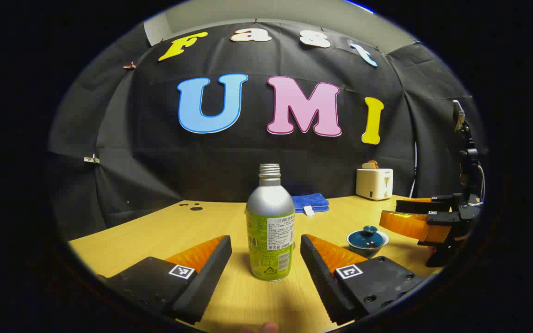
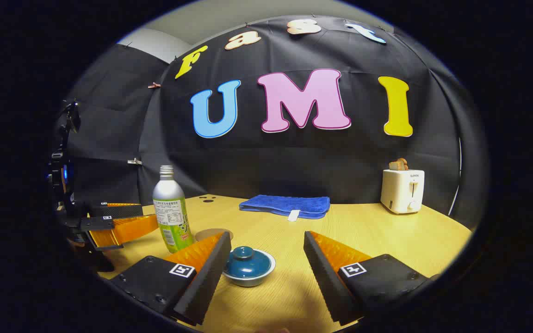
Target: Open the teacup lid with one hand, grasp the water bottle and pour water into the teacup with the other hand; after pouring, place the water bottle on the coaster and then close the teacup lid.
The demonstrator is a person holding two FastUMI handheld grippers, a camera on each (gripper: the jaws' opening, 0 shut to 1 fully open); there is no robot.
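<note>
One water bottle [image 1: 270,226], one lidded teacup [image 2: 248,265], one coaster [image 2: 213,233], one blue towel [image 2: 286,205], one toaster [image 2: 402,190].

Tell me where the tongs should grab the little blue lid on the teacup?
Probably by the round knob atop the dark blue ceramic lid, coming straight down with the right tongs, open above it. The knob sticks up; the dome around it looks too wide and smooth.

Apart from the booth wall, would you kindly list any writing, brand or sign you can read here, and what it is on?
Water bottle label: print, too small to read.
Toaster front: a small mark, too blurred to read.
Blue towel tag: nothing legible.
Coded squares beside the jaws: patterns, no words.
So no text can be quoted.
</note>
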